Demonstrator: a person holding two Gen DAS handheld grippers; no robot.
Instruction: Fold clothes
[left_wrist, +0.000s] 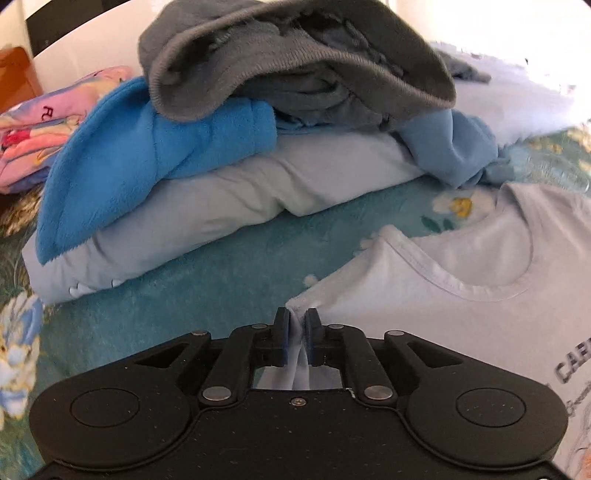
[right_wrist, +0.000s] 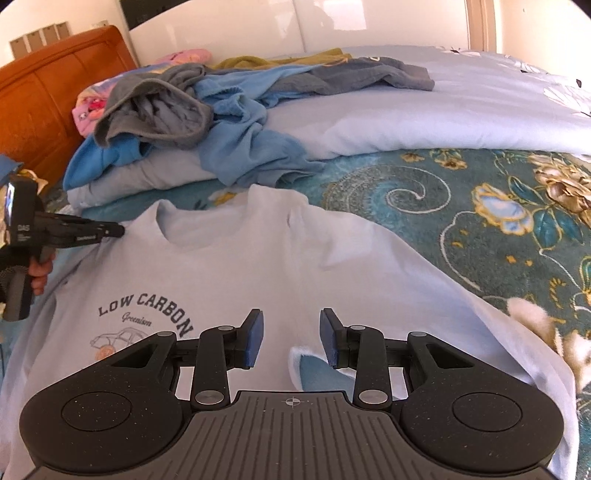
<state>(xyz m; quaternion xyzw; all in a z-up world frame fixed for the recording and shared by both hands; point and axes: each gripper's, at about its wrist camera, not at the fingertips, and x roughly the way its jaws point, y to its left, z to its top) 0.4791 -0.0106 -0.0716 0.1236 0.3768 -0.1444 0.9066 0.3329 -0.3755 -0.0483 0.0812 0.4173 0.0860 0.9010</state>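
A pale blue T-shirt (right_wrist: 266, 266) printed "LOW CARBON" lies face up on the bed, its collar toward the far side. It also shows in the left wrist view (left_wrist: 461, 266). My left gripper (left_wrist: 297, 317) is shut on the shirt's left shoulder edge, with cloth pinched between the pads. In the right wrist view the left gripper (right_wrist: 120, 229) shows at the shirt's left shoulder. My right gripper (right_wrist: 291, 332) is open and empty, hovering over the shirt's middle, near a folded-up bit of fabric (right_wrist: 314, 365).
A pile of clothes (left_wrist: 258, 110) lies beyond the shirt: grey, bright blue and light blue garments on a folded pale piece. A pink printed cloth (left_wrist: 44, 122) lies far left. A pale duvet (right_wrist: 461, 107) is at the back right, an orange headboard (right_wrist: 48, 96) at left. The teal floral bedspread (right_wrist: 480, 221) shows at right.
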